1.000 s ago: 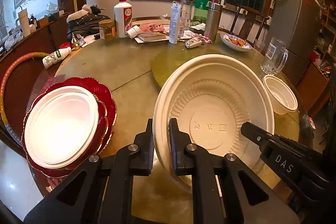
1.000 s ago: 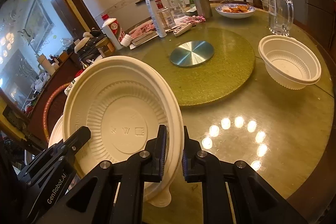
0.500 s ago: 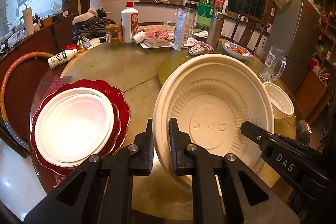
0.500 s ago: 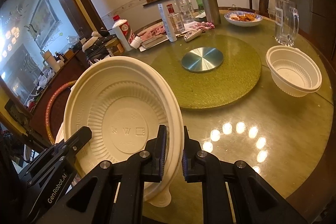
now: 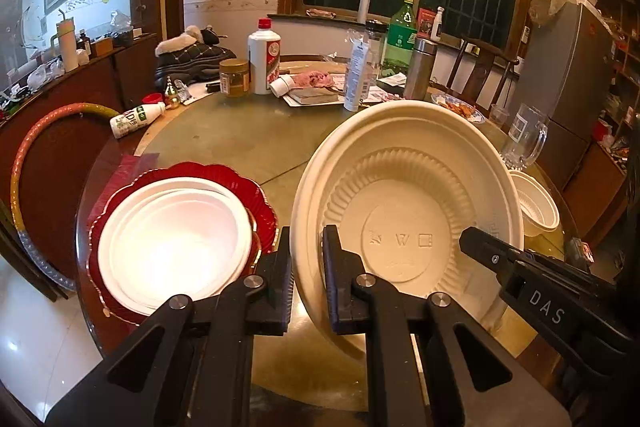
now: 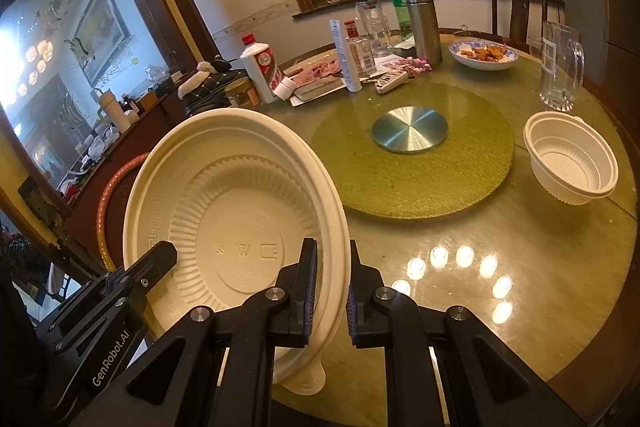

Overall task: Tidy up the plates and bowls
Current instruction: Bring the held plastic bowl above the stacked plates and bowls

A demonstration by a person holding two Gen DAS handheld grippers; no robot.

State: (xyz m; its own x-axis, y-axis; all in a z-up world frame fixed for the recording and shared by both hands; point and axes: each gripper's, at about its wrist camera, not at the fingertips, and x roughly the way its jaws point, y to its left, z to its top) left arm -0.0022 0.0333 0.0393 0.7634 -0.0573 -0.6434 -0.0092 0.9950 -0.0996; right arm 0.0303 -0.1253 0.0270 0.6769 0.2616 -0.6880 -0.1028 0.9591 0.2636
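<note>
A large cream disposable plate [image 5: 404, 211] is held on edge above the table, its underside toward both cameras. My left gripper [image 5: 306, 259] is shut on its left rim. My right gripper [image 6: 332, 275] is shut on its opposite rim; the plate also fills the left of the right wrist view [image 6: 236, 211]. To the left stands a stack of white plates [image 5: 172, 247] on red scalloped plates [image 5: 262, 201]. A white ribbed bowl [image 6: 570, 163] sits at the table's right; it also shows in the left wrist view [image 5: 534, 207].
A green lazy Susan [image 6: 416, 155] with a metal hub [image 6: 410, 129] lies mid-table. At the far side stand bottles [image 5: 264, 57], a steel flask [image 6: 422, 25], a dish of food [image 6: 482, 55] and a glass mug [image 6: 560, 67]. A hoop [image 5: 24, 155] leans at the left.
Both grippers have carried the cream plate upward and back from the table; the white and red stack now sits closer beside it in the left wrist view.
</note>
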